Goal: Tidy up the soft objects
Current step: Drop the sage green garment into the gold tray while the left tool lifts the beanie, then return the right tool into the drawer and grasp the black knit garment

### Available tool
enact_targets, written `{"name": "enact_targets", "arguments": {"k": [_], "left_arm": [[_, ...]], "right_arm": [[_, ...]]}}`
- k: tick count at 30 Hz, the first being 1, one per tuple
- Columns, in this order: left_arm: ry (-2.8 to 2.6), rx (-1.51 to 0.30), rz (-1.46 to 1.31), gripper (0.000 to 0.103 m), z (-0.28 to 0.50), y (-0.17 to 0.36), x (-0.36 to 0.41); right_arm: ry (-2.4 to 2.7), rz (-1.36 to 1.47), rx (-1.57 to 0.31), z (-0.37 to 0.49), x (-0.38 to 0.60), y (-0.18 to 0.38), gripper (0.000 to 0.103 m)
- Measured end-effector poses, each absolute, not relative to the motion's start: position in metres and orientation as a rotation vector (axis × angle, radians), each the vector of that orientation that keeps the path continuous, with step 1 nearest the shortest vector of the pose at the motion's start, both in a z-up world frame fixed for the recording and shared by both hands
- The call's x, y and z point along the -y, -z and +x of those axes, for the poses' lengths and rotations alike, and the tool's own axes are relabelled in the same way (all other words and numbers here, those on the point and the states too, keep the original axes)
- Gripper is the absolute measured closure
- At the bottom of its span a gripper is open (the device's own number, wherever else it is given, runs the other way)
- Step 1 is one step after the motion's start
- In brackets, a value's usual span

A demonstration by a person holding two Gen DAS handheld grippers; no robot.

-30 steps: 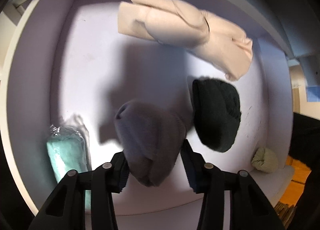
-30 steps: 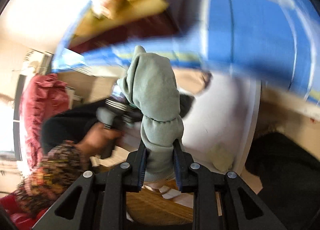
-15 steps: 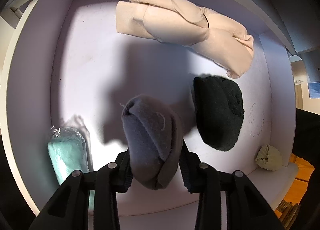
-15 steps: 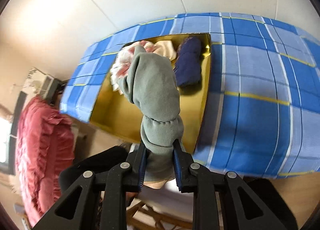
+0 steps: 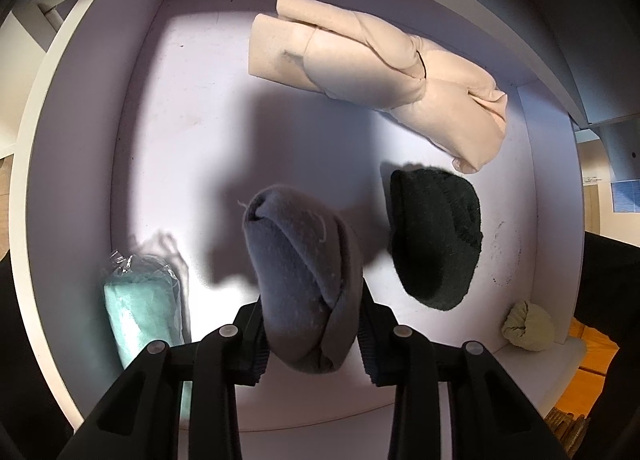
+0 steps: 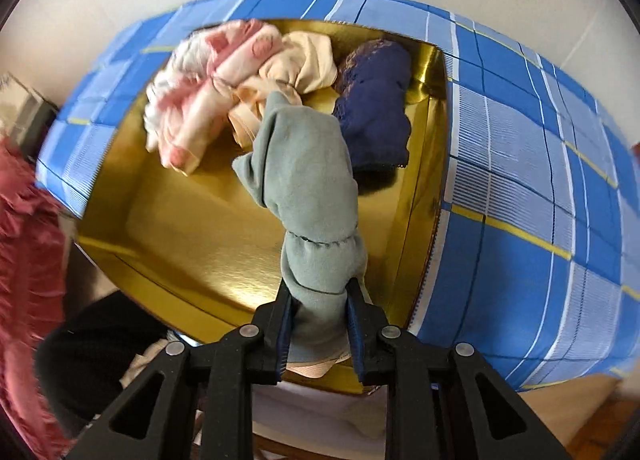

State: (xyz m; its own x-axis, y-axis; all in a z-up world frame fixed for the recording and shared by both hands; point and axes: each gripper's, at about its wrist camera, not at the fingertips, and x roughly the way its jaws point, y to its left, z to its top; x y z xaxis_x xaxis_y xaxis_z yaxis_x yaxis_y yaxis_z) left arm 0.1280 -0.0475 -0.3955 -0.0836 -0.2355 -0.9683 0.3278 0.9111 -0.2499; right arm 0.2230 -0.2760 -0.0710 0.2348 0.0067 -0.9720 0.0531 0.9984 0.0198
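Observation:
In the left wrist view my left gripper is closing its jaws on a rolled grey sock, pads pressing its sides, above the floor of a white drawer. In the right wrist view my right gripper pinches a sage-green sock that stands up between the fingers; its jaws are opening slightly, pads still touching the sock. The sock hangs over a gold-lined box with a blue plaid cover.
The drawer holds a folded beige cloth, a black knit piece, a wrapped teal cloth and a small olive sock ball. In the box lie a pink-white garment, a cream garment and a navy lace garment.
The left jaws drew in tighter on the grey sock. The right gripper carried the green sock from beside the white drawer to over the gold-lined box, which now looks closer.

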Motion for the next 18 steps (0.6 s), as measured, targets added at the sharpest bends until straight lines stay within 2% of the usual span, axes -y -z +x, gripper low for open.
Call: {"name": "enact_targets", "arguments": {"k": [5,18], "left_arm": [[0.464,-1.586,0.062,0.068,0.129,0.394,0.044],[0.451,-1.573,-0.021,0.068,0.132,0.382,0.020]], "right_arm": [[0.040,-0.017,-1.342,0.222,0.272,0.079,0.063],[-0.066,0.055,-1.082,0.162,0.282,0.033,0.063]]}}
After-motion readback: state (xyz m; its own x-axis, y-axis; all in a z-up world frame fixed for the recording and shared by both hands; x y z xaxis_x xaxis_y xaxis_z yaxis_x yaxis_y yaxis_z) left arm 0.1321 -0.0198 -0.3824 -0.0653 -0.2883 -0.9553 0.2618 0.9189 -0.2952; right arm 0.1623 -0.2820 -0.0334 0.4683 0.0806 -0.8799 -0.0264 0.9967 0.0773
